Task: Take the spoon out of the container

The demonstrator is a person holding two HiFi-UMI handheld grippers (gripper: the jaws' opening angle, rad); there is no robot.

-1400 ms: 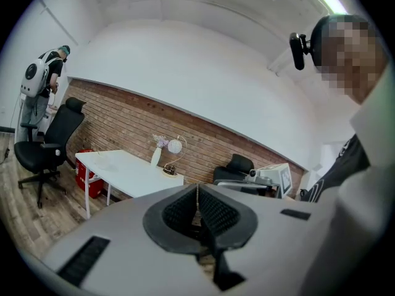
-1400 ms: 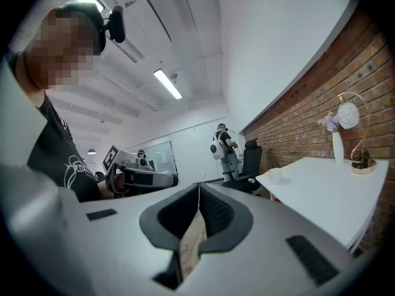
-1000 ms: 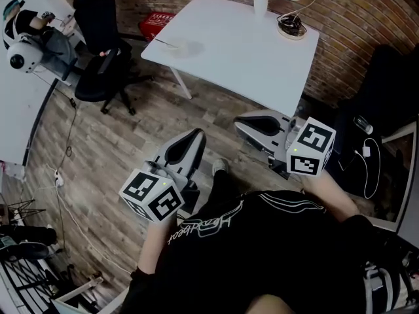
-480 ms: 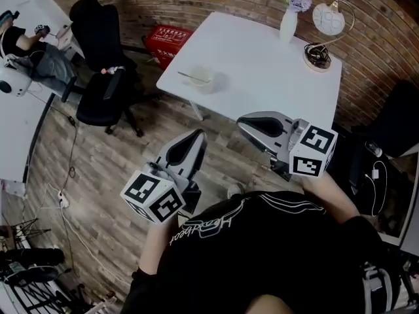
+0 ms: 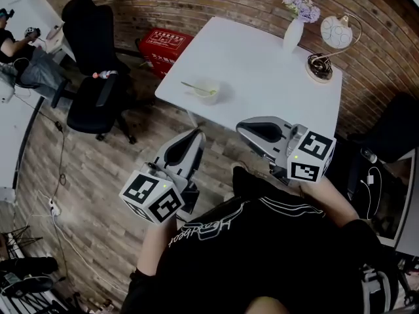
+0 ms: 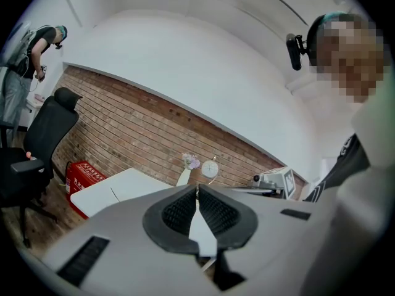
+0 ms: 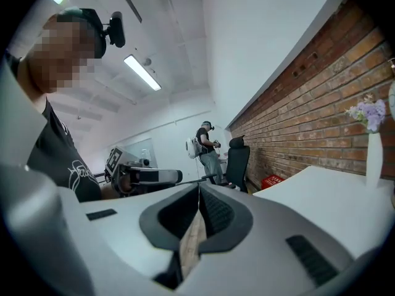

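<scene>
White table [image 5: 275, 70] lies ahead; both grippers hang short of its near edge. Left gripper [image 5: 194, 137] and right gripper [image 5: 244, 127]: jaws together, nothing between them. Container [image 5: 211, 93] sits near the table's left corner with the spoon [image 5: 194, 86] in it, handle poking out leftward.

Judgement: close in, open one gripper's jaws, pinch the handle and steady the container with the other gripper.

Hard to read: the container's depth and the spoon's bowl. Neither gripper view makes them out.

One desk [image 5: 262, 77] carries one container [image 5: 208, 93] with one spoon [image 5: 195, 86], one vase [image 5: 292, 35] and one lamp [image 5: 319, 67]. On the floor [image 5: 111, 169] stand one red crate [image 5: 163, 44] and one black chair [image 5: 91, 84] beside it. Two grippers show, the left gripper [image 5: 195, 137] and the right gripper [image 5: 243, 126].
</scene>
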